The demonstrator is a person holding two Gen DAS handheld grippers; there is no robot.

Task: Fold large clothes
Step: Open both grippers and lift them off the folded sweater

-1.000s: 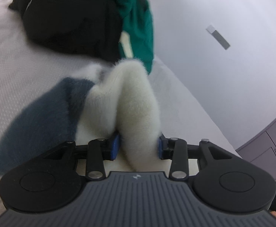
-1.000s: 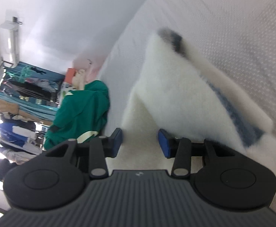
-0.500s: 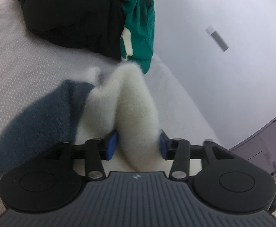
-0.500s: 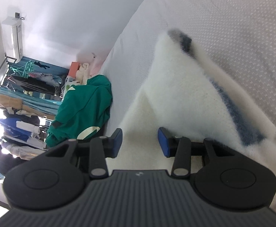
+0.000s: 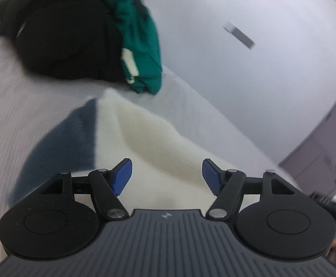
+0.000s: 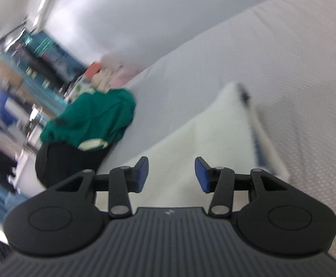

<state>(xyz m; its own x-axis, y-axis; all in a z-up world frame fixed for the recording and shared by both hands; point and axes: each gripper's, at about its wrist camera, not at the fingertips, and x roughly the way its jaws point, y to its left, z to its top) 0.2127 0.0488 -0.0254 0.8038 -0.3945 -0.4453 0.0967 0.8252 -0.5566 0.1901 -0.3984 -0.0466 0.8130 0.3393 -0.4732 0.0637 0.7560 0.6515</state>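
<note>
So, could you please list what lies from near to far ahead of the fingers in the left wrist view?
Left gripper, open → white and blue fleece garment → green garment beside the black clothes pile → white wall.

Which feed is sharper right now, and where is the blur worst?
Left wrist view is sharper: hand-held gripper crisp and open, cream fleece garment only soft, black clothes pile slightly smeared. Right wrist view is worse: clothes rack streaked by motion, green garment soft; its gripper stays crisp, open.

left gripper (image 5: 167, 173) spread wide with blue pads apart and empty, right gripper (image 6: 171, 173) likewise parted, nothing clamped between its pads
</note>
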